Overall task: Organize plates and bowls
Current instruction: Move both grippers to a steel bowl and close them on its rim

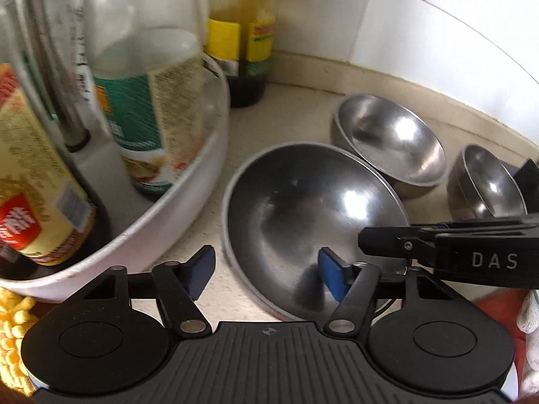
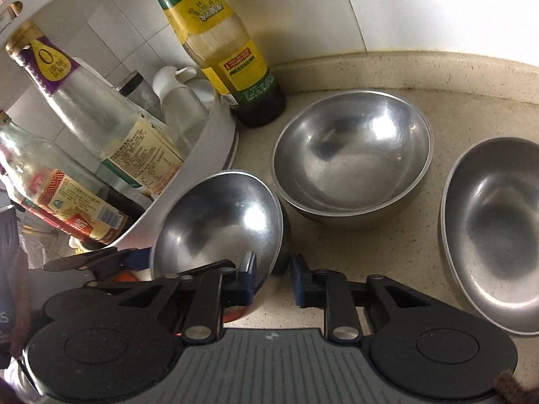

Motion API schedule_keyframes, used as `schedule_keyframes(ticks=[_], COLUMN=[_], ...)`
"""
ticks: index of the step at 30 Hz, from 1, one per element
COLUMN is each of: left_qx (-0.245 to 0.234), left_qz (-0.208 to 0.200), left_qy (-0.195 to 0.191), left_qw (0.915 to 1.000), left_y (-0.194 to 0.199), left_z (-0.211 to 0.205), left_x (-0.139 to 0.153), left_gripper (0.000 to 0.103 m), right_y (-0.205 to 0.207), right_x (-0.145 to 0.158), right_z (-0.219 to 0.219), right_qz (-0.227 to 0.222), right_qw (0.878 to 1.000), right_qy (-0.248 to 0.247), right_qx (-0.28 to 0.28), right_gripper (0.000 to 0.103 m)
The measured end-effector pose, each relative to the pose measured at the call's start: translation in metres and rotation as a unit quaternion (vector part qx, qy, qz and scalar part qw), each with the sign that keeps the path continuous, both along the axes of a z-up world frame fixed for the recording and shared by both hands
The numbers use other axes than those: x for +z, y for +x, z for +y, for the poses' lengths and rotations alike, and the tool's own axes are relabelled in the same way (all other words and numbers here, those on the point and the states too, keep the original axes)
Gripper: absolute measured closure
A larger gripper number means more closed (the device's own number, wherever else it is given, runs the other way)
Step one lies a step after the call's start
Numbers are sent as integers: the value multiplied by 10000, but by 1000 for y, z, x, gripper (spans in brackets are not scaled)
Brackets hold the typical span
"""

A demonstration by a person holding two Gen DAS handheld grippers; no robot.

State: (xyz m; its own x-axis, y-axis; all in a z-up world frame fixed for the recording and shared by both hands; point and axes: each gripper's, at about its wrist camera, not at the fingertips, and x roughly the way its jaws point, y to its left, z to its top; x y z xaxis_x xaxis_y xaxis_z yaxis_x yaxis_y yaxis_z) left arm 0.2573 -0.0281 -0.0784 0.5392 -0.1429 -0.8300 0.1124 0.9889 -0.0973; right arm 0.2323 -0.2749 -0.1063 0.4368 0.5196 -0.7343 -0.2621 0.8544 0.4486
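Three steel bowls sit on a beige counter. In the left wrist view the near bowl [image 1: 303,212] lies under my left gripper [image 1: 266,274], which is open, with its left finger outside the rim and its right finger inside. Behind stand a second bowl [image 1: 390,138] and a third bowl [image 1: 485,185]. My right gripper [image 2: 271,284] straddles the near bowl's [image 2: 219,222] right rim, its jaws a little apart. It shows in the left wrist view [image 1: 448,252] over the bowl's right edge. The middle bowl [image 2: 353,155] and right bowl [image 2: 492,229] stand empty.
A white round tray [image 1: 188,195] of sauce bottles [image 1: 151,111] stands at the left, close to the near bowl. A yellow-labelled bottle [image 2: 229,50] stands on the counter by the tiled wall. A yellow cloth [image 1: 13,330] lies at the front left.
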Motion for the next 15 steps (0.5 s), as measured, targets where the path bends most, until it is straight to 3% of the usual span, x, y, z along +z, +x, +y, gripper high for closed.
schedule_keyframes(ticks=[1, 8, 15], left_qx=[-61, -426, -814], left_qz=[7, 30, -23], left_qy=[-22, -44, -100], left_qw=[10000, 9991, 9966], left_y=[-1, -18, -31], left_z=[-3, -21, -42], left_x=[0, 3, 10], left_gripper=[37, 29, 28], right_y=[0, -12, -28], right_x=[-1, 4, 14], right_z=[0, -11, -32], right_qz=[15, 105, 153], right_qw=[10000, 9999, 9995], right_qy=[-15, -72, -134], right_qx=[15, -31, -222], right_gripper=[85, 86, 86])
